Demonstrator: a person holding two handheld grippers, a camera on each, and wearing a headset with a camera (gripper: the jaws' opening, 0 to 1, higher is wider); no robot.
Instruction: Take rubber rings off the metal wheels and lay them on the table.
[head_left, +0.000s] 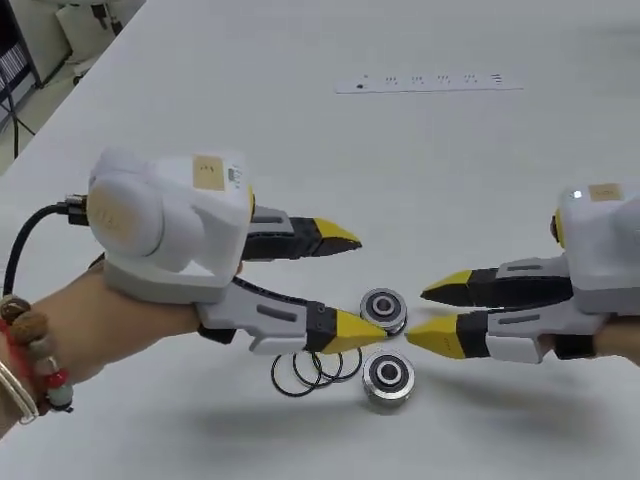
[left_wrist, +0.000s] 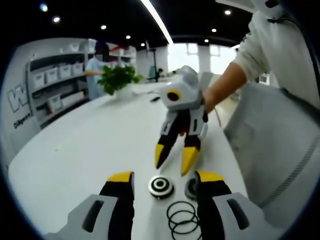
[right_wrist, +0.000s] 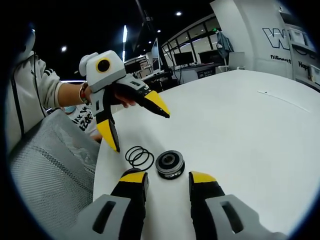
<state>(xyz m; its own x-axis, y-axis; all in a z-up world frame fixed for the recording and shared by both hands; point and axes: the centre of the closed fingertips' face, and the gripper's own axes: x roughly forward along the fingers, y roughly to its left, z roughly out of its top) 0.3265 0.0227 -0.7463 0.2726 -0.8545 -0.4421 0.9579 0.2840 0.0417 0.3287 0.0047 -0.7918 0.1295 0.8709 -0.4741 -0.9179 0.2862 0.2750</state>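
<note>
The rubber rings (head_left: 316, 368) lie loose and flat on the tabletop (head_left: 430, 170), several thin black loops overlapping in a short row that runs left to right in the head view. They sit just under the lower jaw of the left tool (head_left: 362, 288). Just beside them to the right is the near wheel (head_left: 388, 379), and the far wheel (head_left: 383, 307) is a little beyond it. Both wheels rest on a flat face with the bore pointing up. The far wheel lies between the two tools' yellow tips. The left tool's jaws are spread wide with nothing in them. The right tool (head_left: 422, 315) faces it from the other side, its jaws parted less widely and also holding nothing. In the left gripper view one wheel (left_wrist: 161, 186) sits between that tool's own tips, the rings (left_wrist: 184, 220) lie close to its right jaw, and the right tool (left_wrist: 177, 160) points down from beyond. In the right gripper view a wheel (right_wrist: 170, 164) lies just ahead of the own jaws, with the rings (right_wrist: 140, 156) to its left below the left tool (right_wrist: 137, 125). The tabletop is plain white, with a pale marked strip (head_left: 430, 83) far back. Around it are shelves of bins (left_wrist: 52, 82), a green plant (left_wrist: 117, 77), ceiling lights and a grey mesh chair (right_wrist: 45, 170).
</note>
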